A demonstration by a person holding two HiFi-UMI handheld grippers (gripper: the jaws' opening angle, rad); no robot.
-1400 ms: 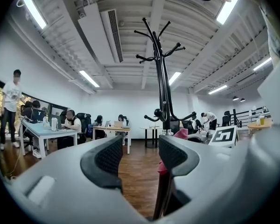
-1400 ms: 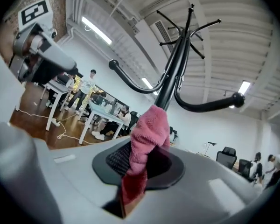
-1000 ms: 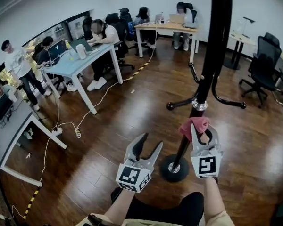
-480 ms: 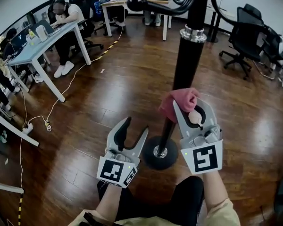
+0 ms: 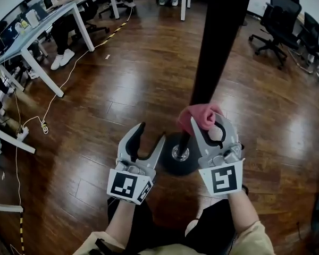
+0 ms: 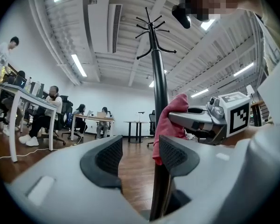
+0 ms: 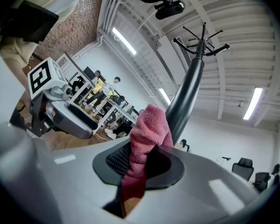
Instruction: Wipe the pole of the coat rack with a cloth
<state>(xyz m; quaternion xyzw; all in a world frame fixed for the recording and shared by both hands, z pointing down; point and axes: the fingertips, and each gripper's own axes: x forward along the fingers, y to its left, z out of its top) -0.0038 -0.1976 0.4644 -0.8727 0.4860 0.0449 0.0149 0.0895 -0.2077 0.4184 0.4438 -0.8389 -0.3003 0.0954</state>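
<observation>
Both tools are pale grey moulded plastic, the left claw and the right claw alike, each with two curved fingers lined by black ribbed pads. Behind each one sits a white cube printed with black square markers on its faces. The person wears light tan short sleeves and dark trousers.

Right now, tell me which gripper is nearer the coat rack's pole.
Right. The right gripper holds the pink cloth against the pole. The left gripper hangs open and empty to the pole's left, clear of it.
</observation>
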